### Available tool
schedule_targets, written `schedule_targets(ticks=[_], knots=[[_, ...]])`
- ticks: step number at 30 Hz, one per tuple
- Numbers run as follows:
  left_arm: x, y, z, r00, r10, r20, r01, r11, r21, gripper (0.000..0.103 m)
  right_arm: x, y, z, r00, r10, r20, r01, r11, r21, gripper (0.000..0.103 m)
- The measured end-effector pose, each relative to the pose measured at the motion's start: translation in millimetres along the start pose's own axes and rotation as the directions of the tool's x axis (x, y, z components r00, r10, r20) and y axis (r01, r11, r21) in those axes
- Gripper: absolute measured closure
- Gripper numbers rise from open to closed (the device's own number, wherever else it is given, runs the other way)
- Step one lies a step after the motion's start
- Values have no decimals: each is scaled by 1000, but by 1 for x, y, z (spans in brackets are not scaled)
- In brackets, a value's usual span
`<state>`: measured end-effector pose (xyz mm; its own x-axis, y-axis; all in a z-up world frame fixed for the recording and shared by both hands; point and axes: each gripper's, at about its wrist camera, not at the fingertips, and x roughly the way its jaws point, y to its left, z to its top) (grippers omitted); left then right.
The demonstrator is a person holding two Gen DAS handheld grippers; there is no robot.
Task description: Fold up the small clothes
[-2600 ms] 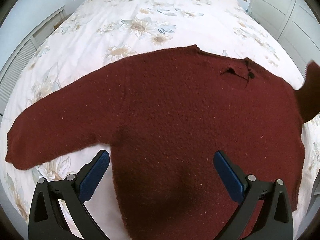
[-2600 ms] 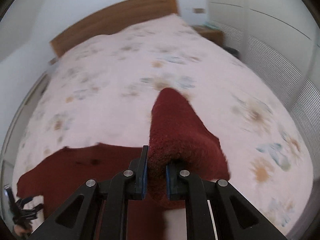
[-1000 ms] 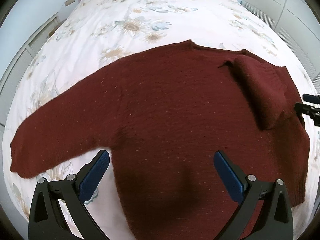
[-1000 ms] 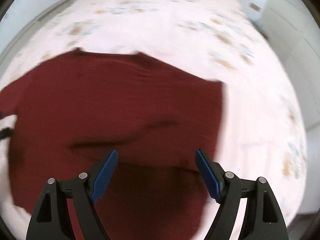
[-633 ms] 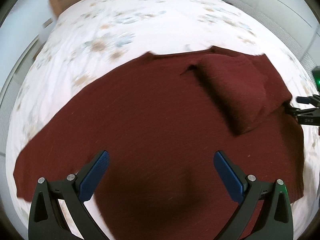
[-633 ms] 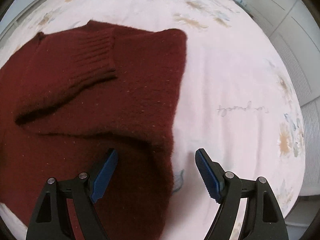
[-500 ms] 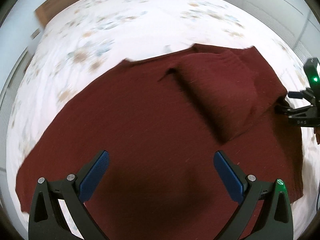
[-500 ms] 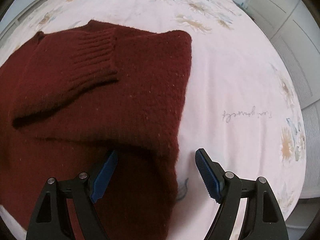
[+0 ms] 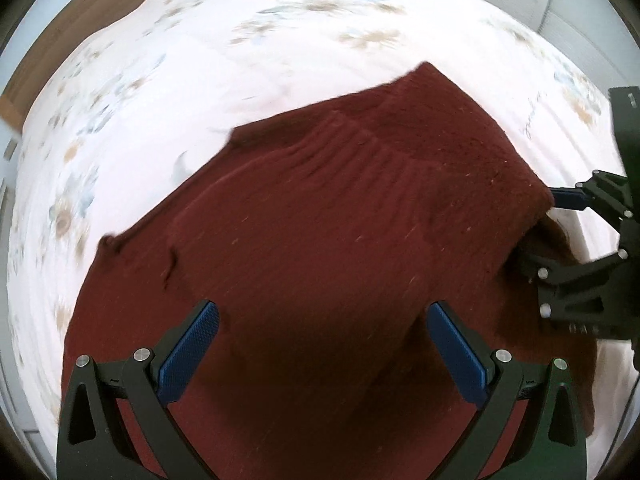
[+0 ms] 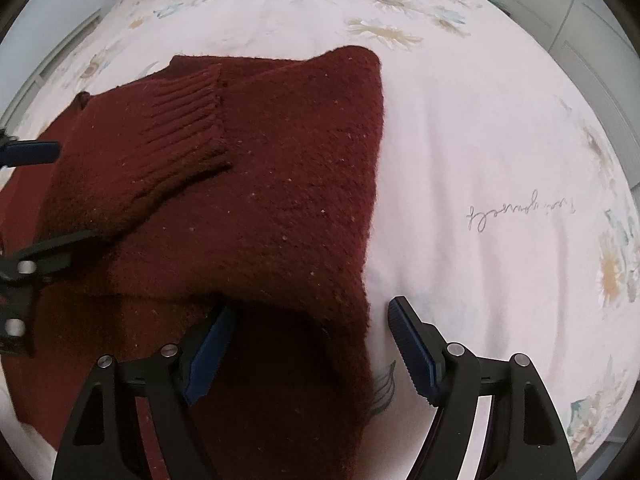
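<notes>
A dark red knitted sweater [image 9: 320, 248] lies flat on the bed, its right sleeve folded in across the chest, ribbed cuff [image 10: 188, 120] up. My left gripper [image 9: 320, 352] is open and empty, low over the sweater's body. My right gripper [image 10: 310, 344] is open, jaws straddling the sweater's right side edge [image 10: 352, 320] at the fold, not closed on it. It also shows in the left wrist view [image 9: 532, 228] at the right. The left gripper's fingers [image 10: 32, 152] show at the left edge of the right wrist view.
The bed has a white floral duvet [image 10: 480, 140] with a wooden headboard [image 9: 60, 40] at the far end. White wardrobe doors [image 10: 560, 8] stand to the right of the bed.
The right gripper let go of the sleeve after laying it across the chest, then came down to the sweater's right edge. The left gripper swung right over the sweater's body, still open.
</notes>
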<state>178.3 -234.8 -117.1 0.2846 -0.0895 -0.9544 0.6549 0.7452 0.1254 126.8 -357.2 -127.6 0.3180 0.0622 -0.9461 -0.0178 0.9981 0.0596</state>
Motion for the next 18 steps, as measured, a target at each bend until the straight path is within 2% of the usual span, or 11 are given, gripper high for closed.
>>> schedule_targets(ticks=[7,9,10,11,12,13,14,15,16,17,18], knots=[[36,-10,20,995,56,-79,-55,998,11,4,-4,-8,-8,1000,7,7,-7,1000,0,24],[42,-9,22,994,69,-85,-69,998,5,24,-4,-12,-10,1000,5,8,-5,1000,2,24],[44,-8,24,995,56,-84,-57,998,-3,30,-4,-13,-11,1000,2,4,-2,1000,2,25],[44,-5,24,996,37,-77,-38,999,-12,42,-5,-13,-12,1000,-3,0,3,1000,1,25],[44,-2,26,997,33,-74,-34,999,-14,55,-5,-10,-11,1000,-8,0,8,1000,0,29],[43,0,26,997,38,-70,-39,999,-14,62,-5,-5,-7,1000,-11,2,11,1000,0,37],[42,4,27,997,48,-63,-49,999,-15,78,-2,0,-2,1000,-10,6,10,1000,2,42],[40,9,27,997,59,-55,-60,998,-19,88,-4,-1,-1,1000,-8,12,8,1000,7,53],[37,15,30,997,68,-41,-70,997,-31,88,-8,-2,1,1000,-8,18,8,1000,13,65],[31,24,30,998,58,-19,-59,997,-56,88,-10,-4,3,1000,-10,26,10,1000,19,72],[27,32,33,999,47,-2,-47,996,-80,88,-13,-6,5,999,-16,32,15,999,28,85]])
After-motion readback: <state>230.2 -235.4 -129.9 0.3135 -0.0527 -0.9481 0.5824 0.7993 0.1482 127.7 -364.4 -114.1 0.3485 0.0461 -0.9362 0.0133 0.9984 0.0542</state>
